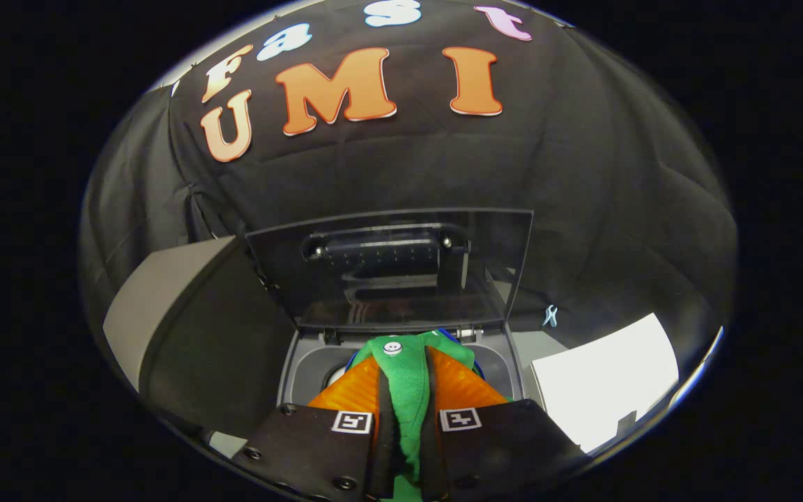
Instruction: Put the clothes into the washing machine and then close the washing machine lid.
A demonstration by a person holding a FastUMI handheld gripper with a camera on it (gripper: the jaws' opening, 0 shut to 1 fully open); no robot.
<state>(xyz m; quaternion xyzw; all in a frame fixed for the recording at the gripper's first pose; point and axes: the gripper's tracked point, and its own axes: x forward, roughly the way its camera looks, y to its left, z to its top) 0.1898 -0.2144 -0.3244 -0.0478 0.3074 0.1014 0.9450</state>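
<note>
A green garment (407,390) with a white button is pinched between my two fingers, so my gripper (405,362) is shut on it. It hangs right above the grey washing machine's open tub (318,369). The machine's dark see-through lid (394,268) stands raised upright just beyond the fingers, hinged along the tub's far edge. A bit of blue shows behind the garment near the hinge. Most of the tub's inside is hidden by the fingers and the cloth.
A white sheet or box (603,383) lies to the right of the machine. A grey panel (164,293) slants on the left. A small light-blue clip (550,316) hangs on the black cloth wall behind the lid.
</note>
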